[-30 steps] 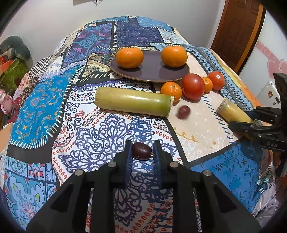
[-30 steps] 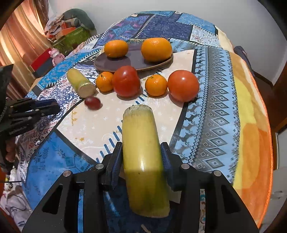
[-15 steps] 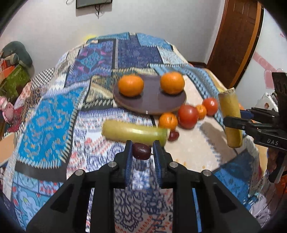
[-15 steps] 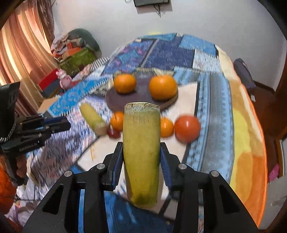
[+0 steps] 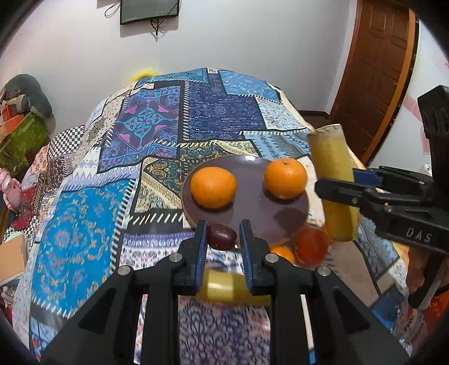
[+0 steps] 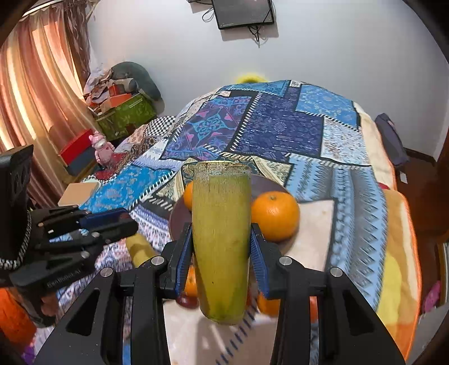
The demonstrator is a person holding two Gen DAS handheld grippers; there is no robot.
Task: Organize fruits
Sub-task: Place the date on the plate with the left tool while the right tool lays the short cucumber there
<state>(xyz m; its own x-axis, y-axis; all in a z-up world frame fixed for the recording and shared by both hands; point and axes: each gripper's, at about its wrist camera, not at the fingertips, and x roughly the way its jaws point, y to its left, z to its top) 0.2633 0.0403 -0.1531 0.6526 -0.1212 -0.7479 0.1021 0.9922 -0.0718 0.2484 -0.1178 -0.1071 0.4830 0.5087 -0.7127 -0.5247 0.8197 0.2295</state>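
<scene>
The left gripper [image 5: 222,238] pinches a small dark fruit [image 5: 221,236] above the bed [image 5: 84,213]. The right gripper [image 6: 221,250] clamps a yellow-green stalk [image 6: 221,233] upright, over the plate [image 5: 252,202] holding two oranges [image 5: 213,186].

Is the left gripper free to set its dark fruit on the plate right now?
Probably yes. The left gripper, shut on the dark fruit, hangs by the plate's near rim; bare plate lies between the two oranges.

A patchwork bedspread [image 5: 84,224] in blue, purple and white is spread across the bed. A dark wall-mounted screen [image 6: 242,12] with dangling cables is seen at twelve o'clock. Peach curtains [image 6: 36,92] hang at ten o'clock, beside stacked boxes [image 6: 126,112] and a pink toy figure [image 6: 99,147]. A brown wooden door [image 5: 376,73] is seen at two o'clock.
</scene>
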